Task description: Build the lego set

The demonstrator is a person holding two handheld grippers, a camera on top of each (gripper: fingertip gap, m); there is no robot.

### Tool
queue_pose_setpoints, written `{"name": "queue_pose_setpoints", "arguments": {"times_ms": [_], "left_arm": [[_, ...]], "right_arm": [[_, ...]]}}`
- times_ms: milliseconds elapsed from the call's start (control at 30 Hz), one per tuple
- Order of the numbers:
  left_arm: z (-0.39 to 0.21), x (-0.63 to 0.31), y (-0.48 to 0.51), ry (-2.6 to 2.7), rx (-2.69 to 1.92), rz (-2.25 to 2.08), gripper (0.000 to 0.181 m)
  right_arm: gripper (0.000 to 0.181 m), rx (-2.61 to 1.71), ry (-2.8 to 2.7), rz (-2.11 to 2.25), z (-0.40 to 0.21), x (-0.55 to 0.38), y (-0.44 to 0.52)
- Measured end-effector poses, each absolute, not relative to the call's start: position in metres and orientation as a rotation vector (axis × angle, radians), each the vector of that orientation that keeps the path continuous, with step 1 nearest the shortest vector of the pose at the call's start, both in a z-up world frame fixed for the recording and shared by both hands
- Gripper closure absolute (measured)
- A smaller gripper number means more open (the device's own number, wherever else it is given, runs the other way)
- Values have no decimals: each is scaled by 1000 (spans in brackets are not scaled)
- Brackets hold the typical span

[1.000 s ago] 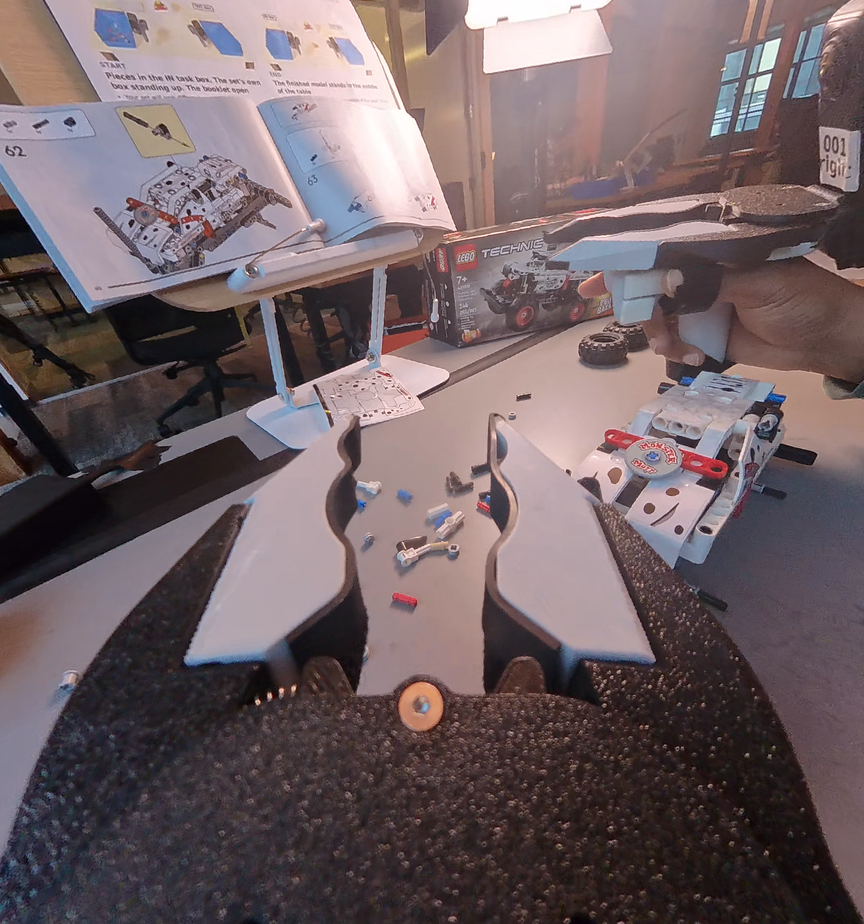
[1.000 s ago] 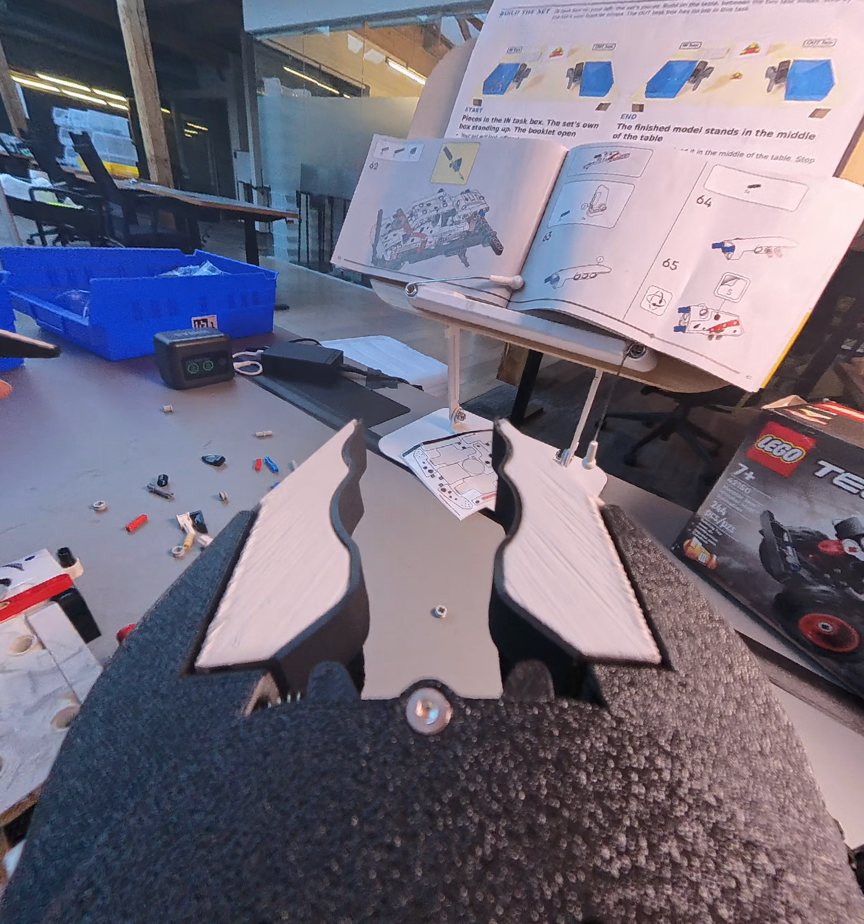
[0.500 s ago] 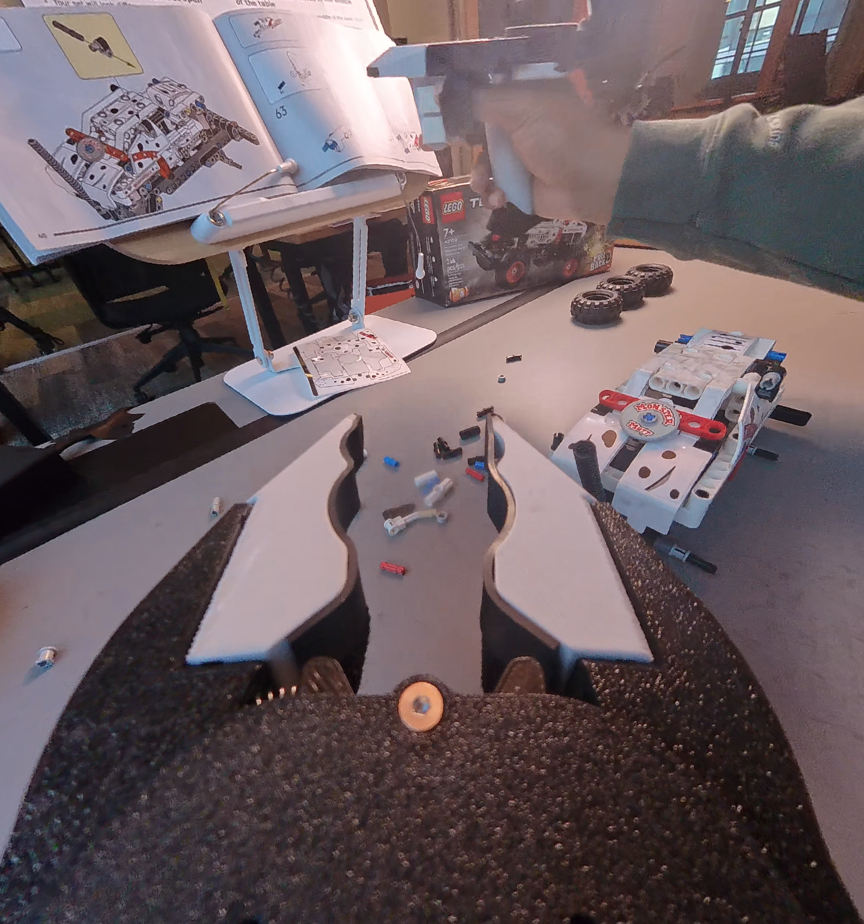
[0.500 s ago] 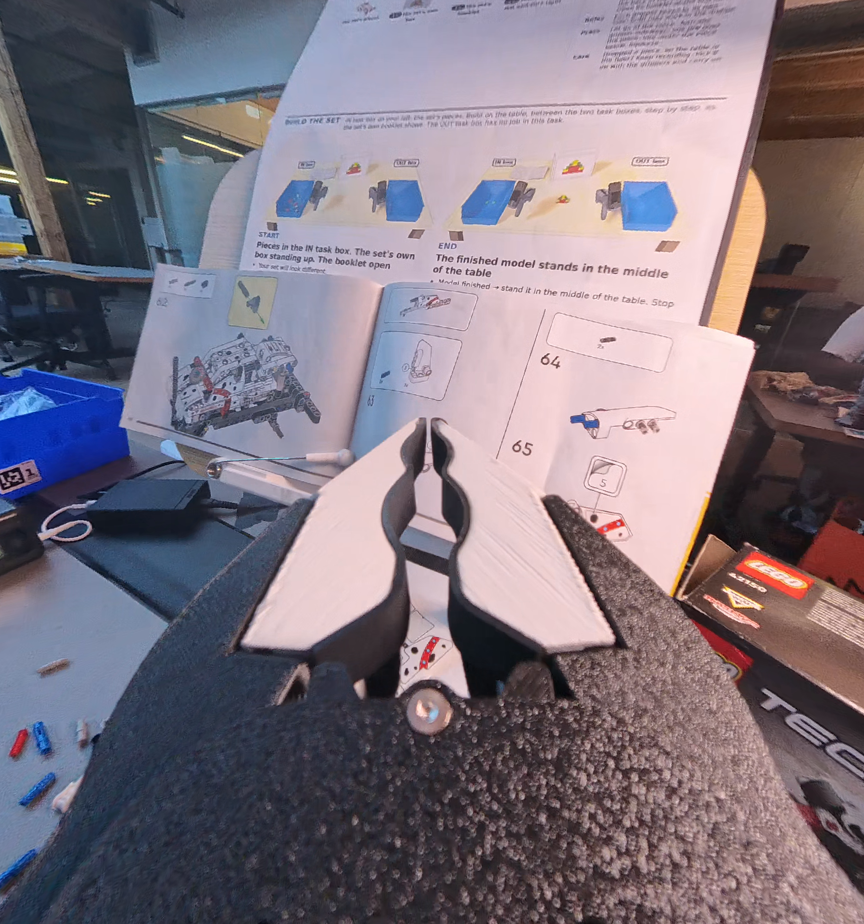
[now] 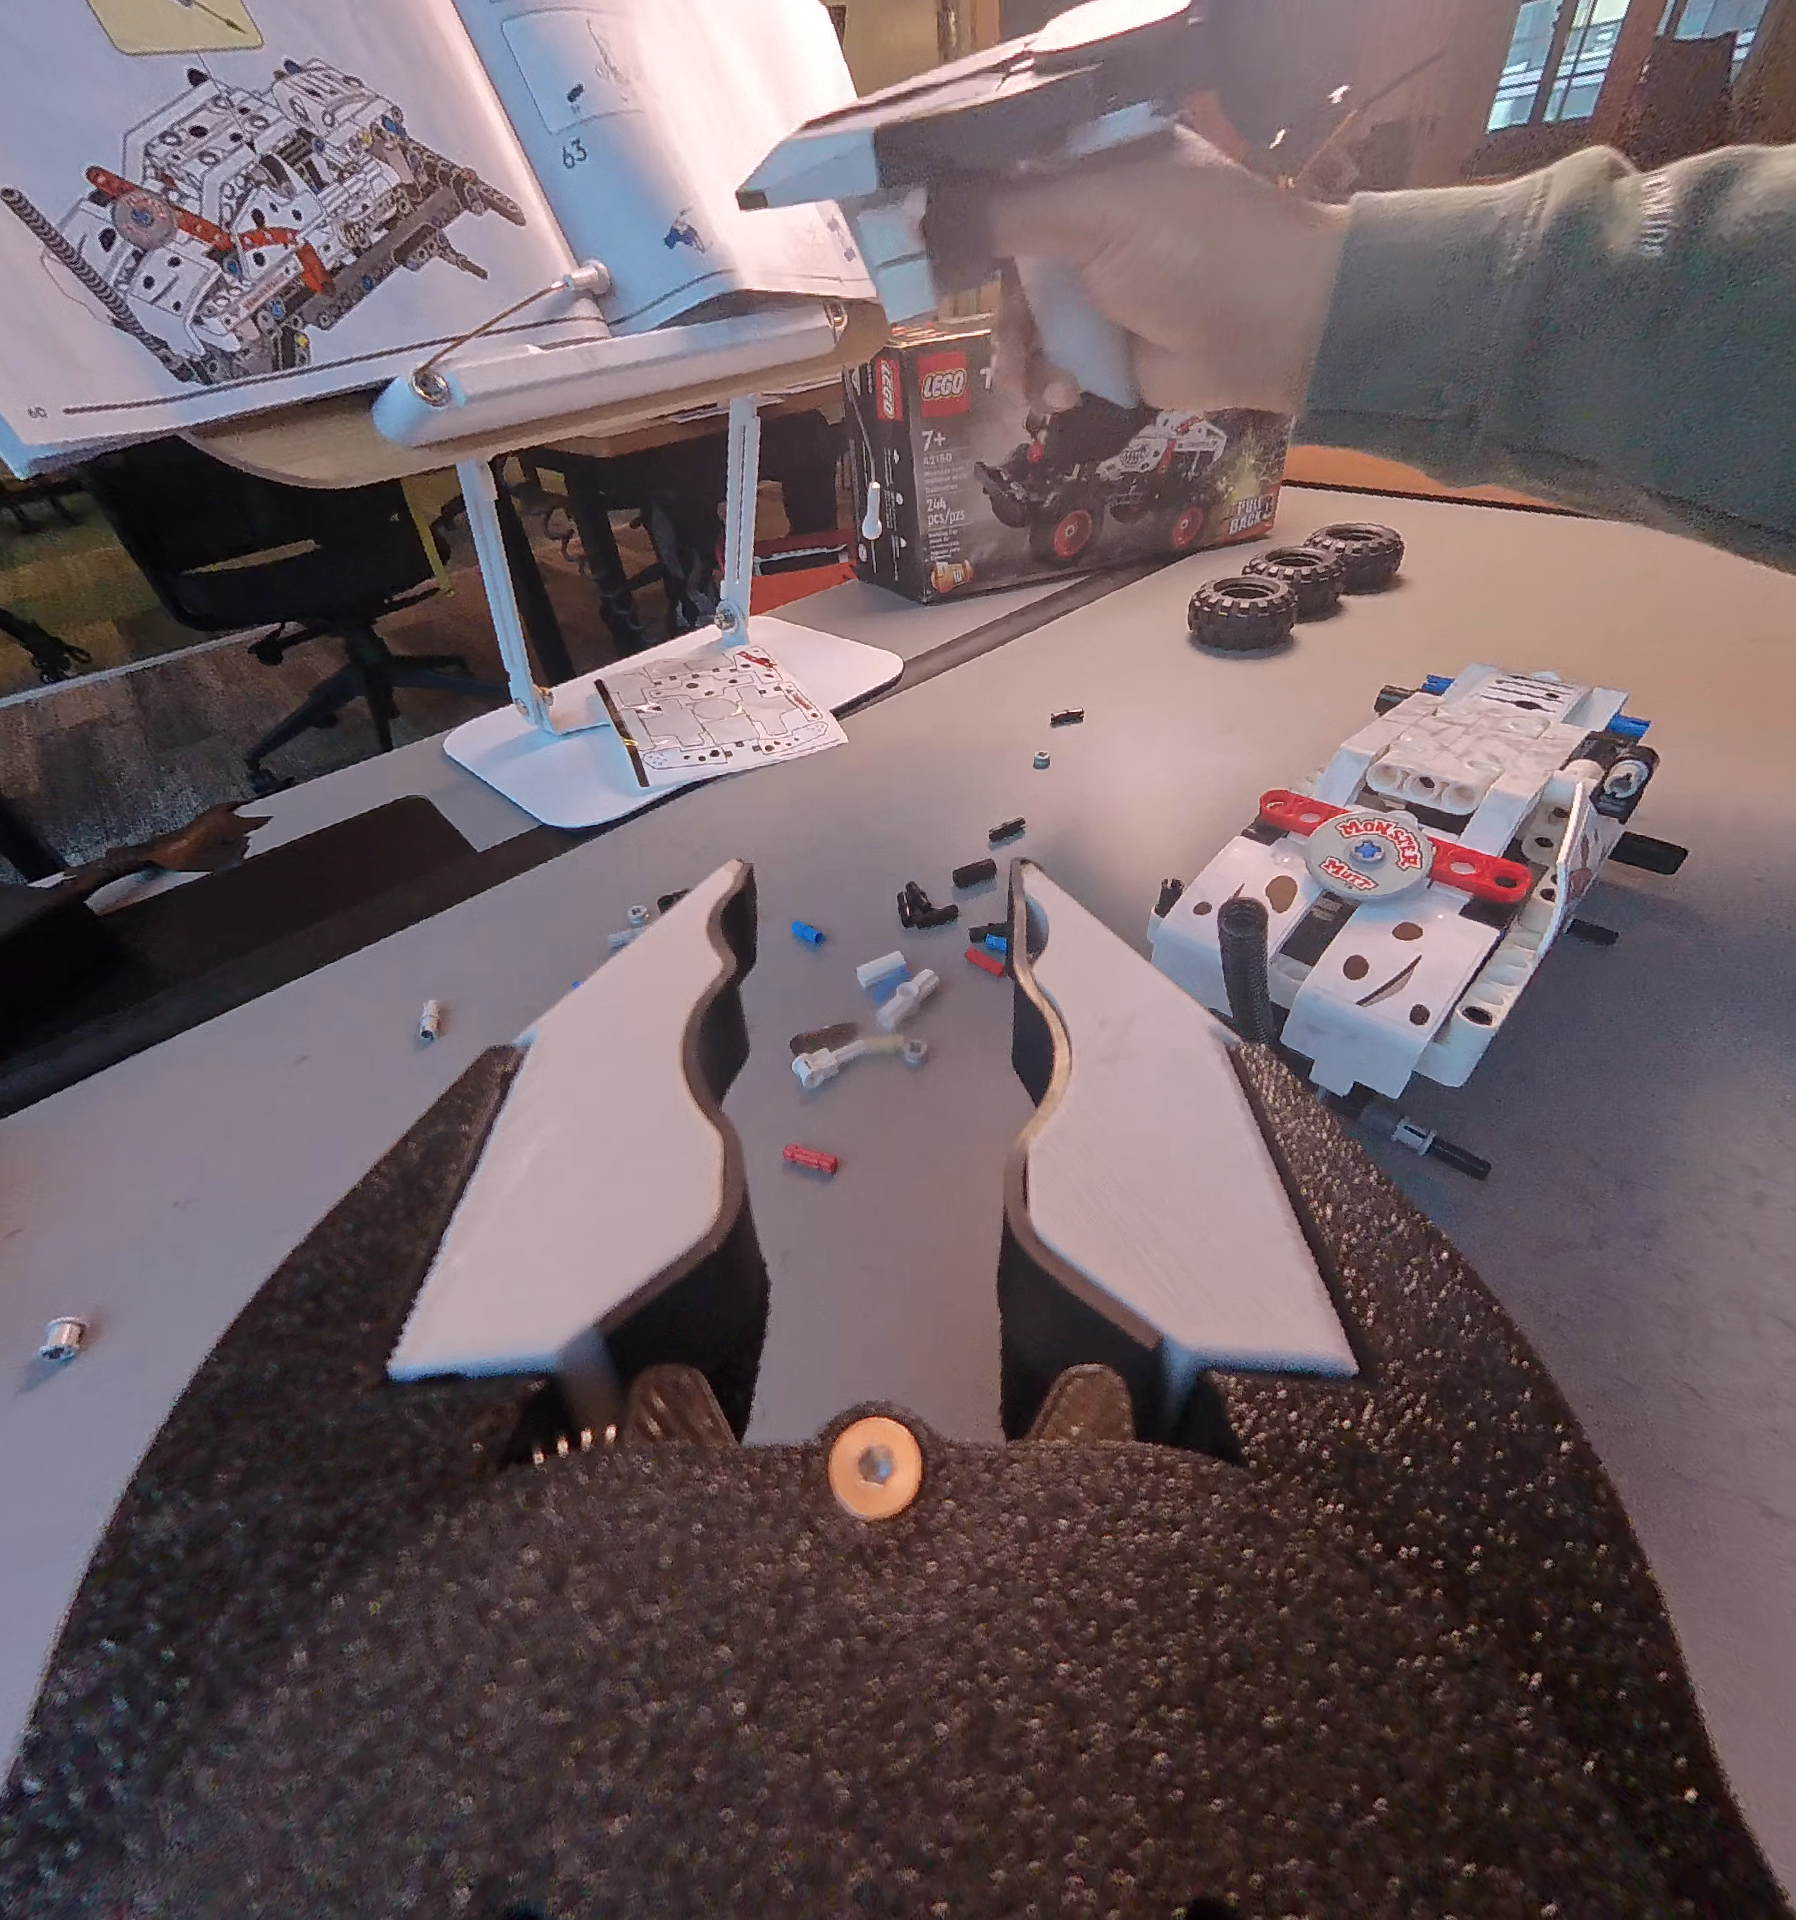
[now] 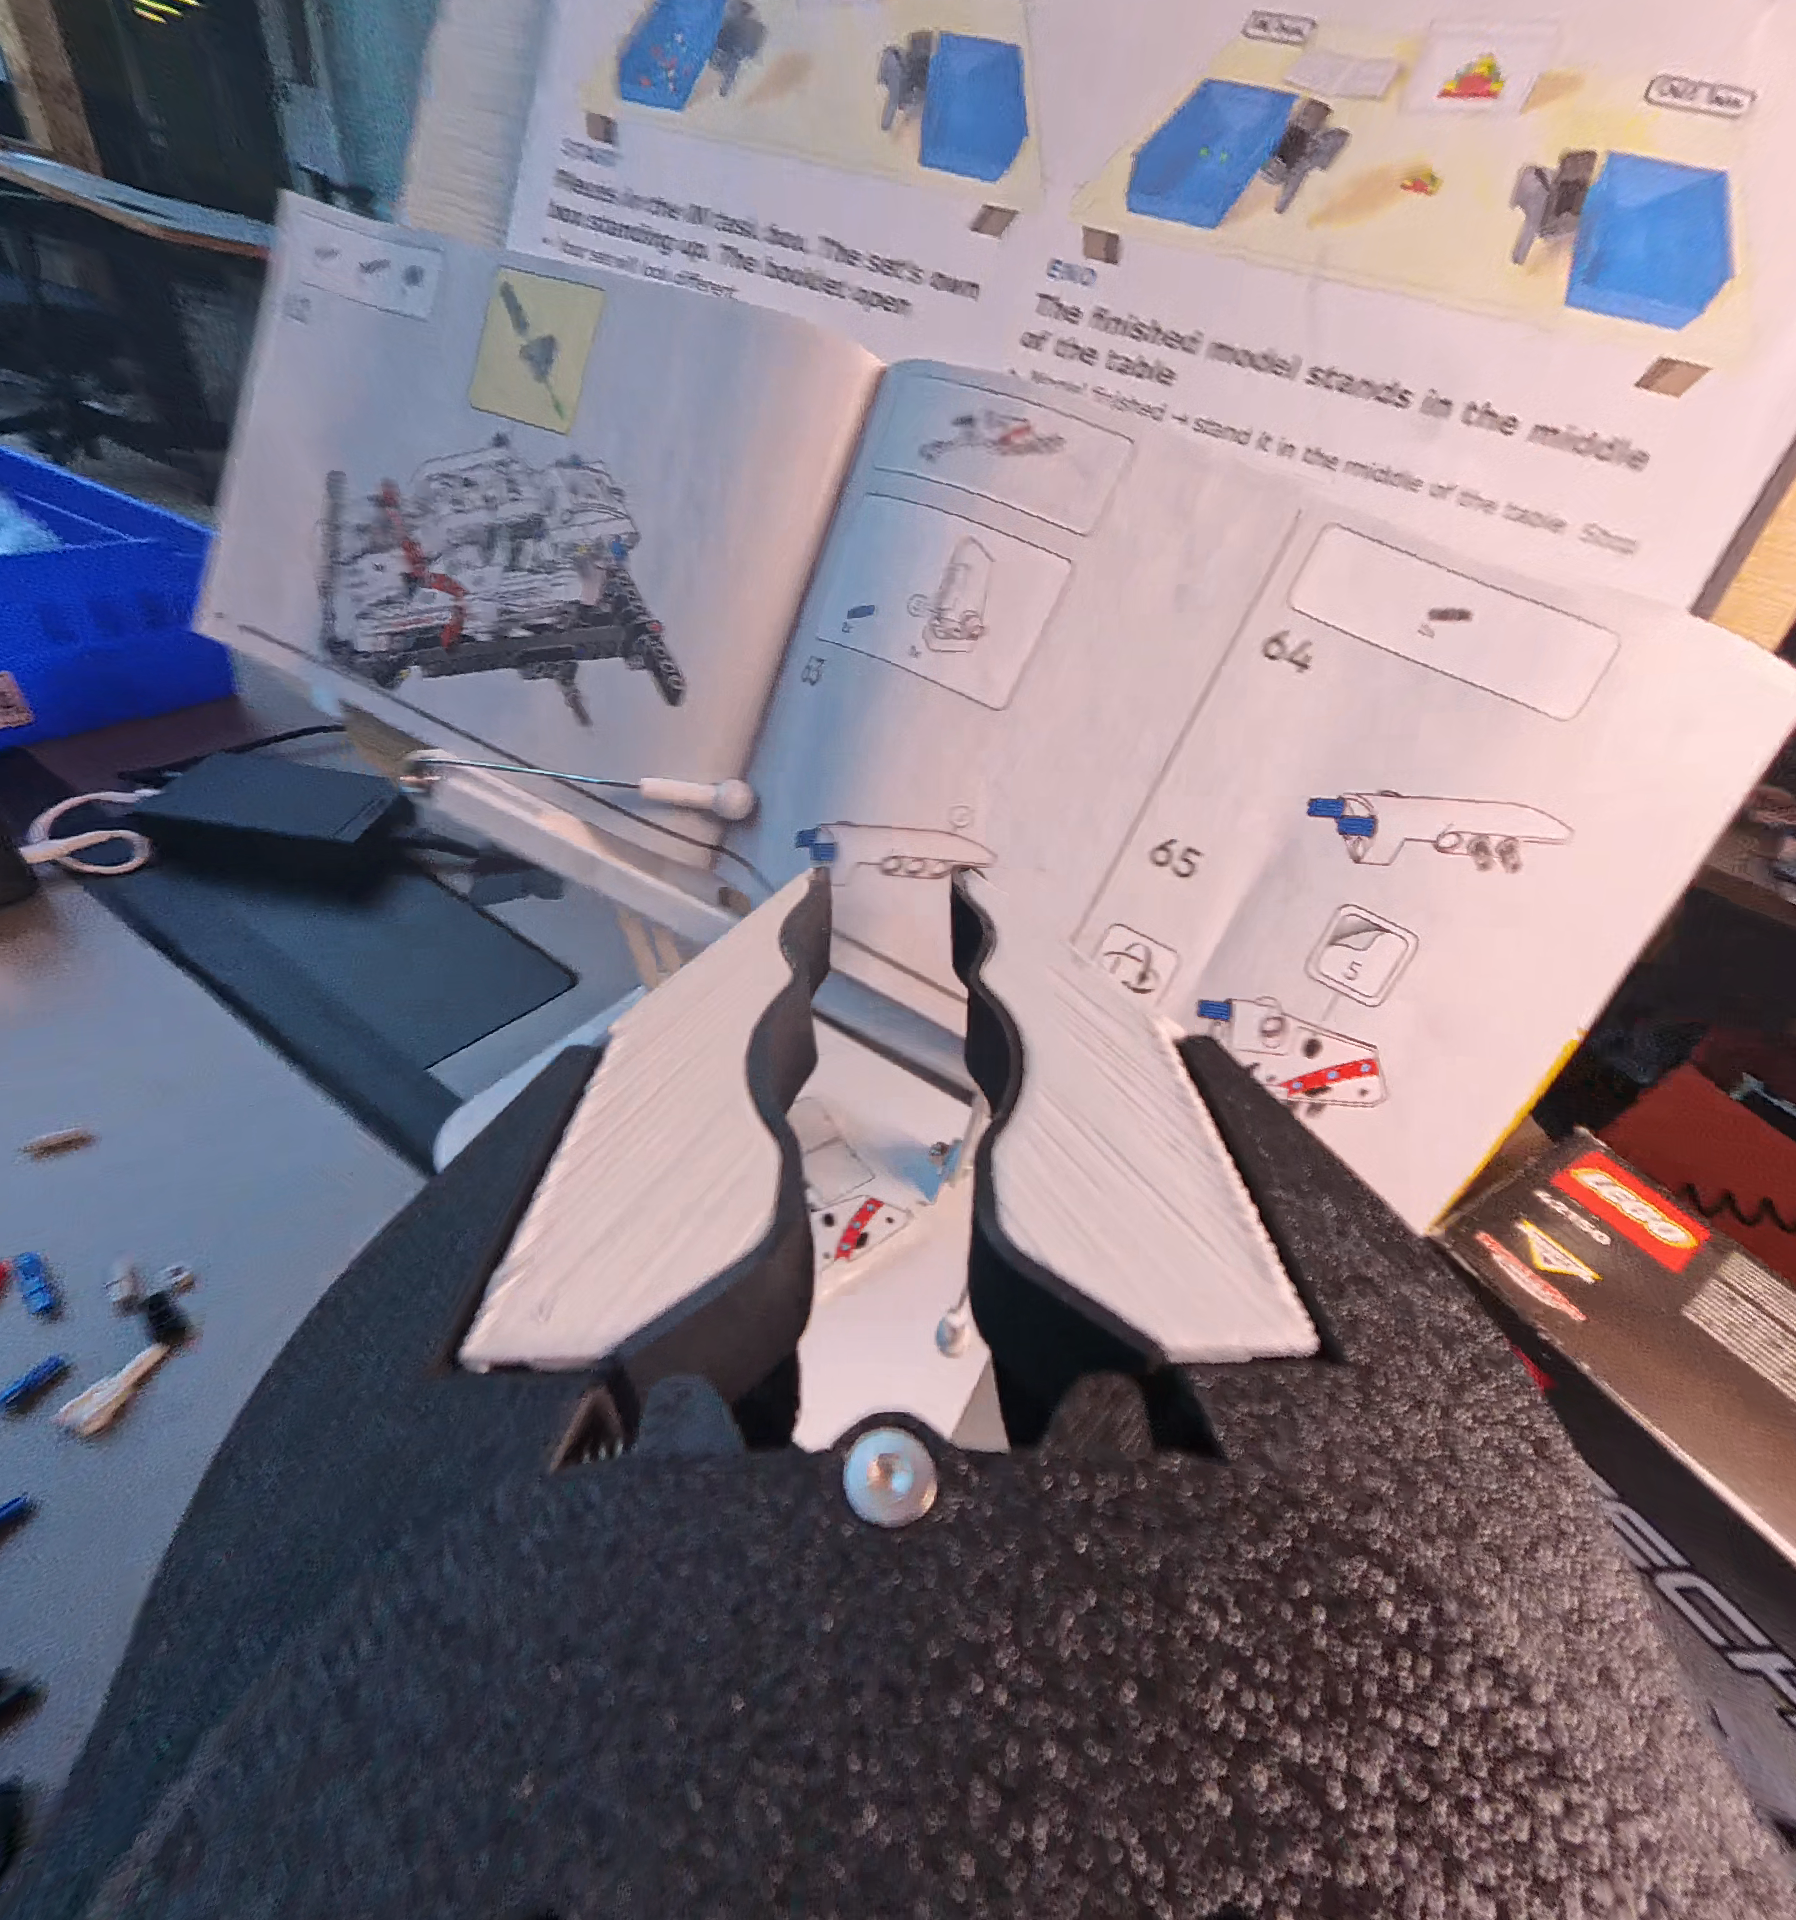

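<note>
Jaws of both grippers gape empty: left gripper [image 5: 878,883] over loose pieces [image 5: 878,1003], right gripper [image 6: 889,883] facing booklet [image 6: 1133,665].

right hand-held gripper [image 6: 889,883]: lifted off the table since a second ago, now up against the open instruction booklet [image 6: 1237,727]; seen from the left wrist view, its tip is at the booklet's right page
right jaws: nearly closed half a second ago, now parted again, nothing between them
left hand-held gripper [image 5: 878,883]: drawn back slightly from the loose pieces [image 5: 863,1029], jaws as wide as before
</note>
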State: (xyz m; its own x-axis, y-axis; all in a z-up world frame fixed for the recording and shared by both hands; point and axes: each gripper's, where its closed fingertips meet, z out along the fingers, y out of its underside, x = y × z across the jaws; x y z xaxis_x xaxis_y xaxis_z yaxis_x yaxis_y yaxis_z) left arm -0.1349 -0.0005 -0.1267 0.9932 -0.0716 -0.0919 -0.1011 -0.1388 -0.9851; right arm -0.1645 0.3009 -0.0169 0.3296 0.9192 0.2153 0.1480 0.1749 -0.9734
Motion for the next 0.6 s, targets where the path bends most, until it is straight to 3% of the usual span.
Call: {"name": "queue_pose_setpoints", "arguments": {"times_ms": [133,233,267,367,433,533,600], "left_arm": [[-127,-136,-1,128,-1715,25,133],[-127,-138,0,109,-1707,11,134],[-125,-140,0,99,-1697,11,135],[-120,-144,-1,87,-1676,21,136],[-122,-144,-2,83,-1685,22,136],[-125,-144,-2,86,-1697,40,136],[-124,-146,-4,85,-1697,59,137]], "right_arm": [[144,-1155,-1483,1107,-22,-130,194],[108,-1131,-1942,1295,-49,-75,100],[93,-1125,-2106,1307,-63,-53,73],[82,-1070,-2437,981,-119,-14,38],[84,-1089,-2531,821,-150,-3,33],[116,-1082,-2551,708,-170,3,36],[119,-1094,-2554,625,-169,12,46]]}}
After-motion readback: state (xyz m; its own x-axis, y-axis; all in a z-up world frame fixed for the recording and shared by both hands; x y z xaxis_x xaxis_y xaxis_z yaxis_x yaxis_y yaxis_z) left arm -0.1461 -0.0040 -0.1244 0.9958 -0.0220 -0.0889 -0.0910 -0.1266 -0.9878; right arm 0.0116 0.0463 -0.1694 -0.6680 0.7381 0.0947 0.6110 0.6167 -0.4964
